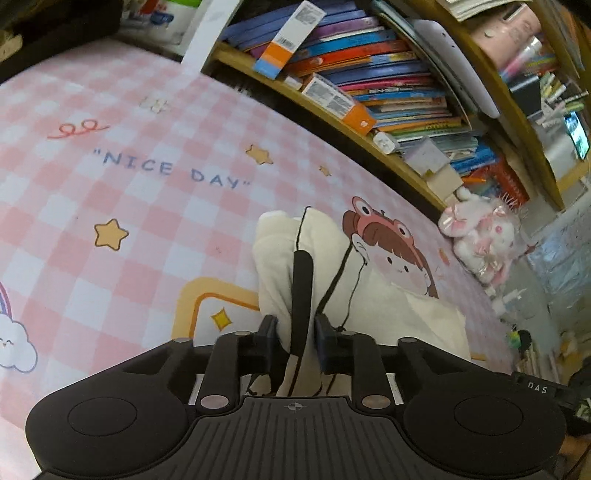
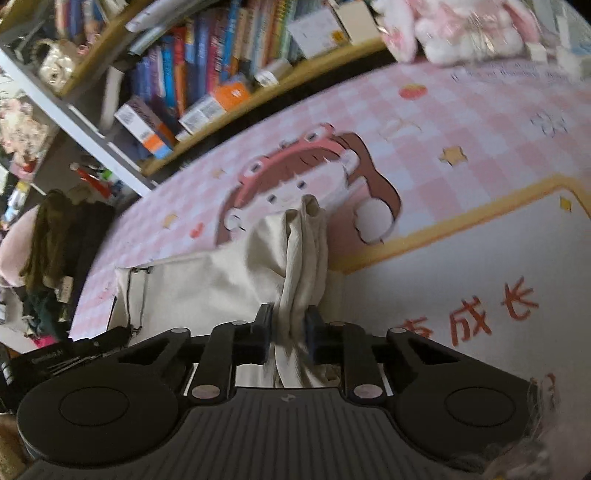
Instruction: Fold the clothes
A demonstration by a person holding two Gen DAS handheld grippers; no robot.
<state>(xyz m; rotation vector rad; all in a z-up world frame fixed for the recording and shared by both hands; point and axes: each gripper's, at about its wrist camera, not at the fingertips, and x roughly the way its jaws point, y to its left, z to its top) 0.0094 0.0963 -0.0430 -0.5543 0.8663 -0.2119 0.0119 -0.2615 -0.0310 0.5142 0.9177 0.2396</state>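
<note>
Under both grippers, pink checked mat [image 1: 122, 221]. Ahead, crammed bookshelf [image 1: 369, 74]. On the mat, cream garment [image 2: 221, 280], bunched folds pinched by right gripper [image 2: 288, 325]; black-strapped edge pinched by left gripper [image 1: 295, 332]. Beyond, right of it, plush toy [image 1: 480, 236].

The right gripper [image 2: 289, 328] has its jaws pressed on a bunched fold of the cream garment [image 2: 207, 284], which lies on the pink checked cartoon mat [image 2: 461, 122] — bookshelves [image 2: 207, 70] behind, and probably a plush toy [image 2: 461, 26], blurred.
</note>
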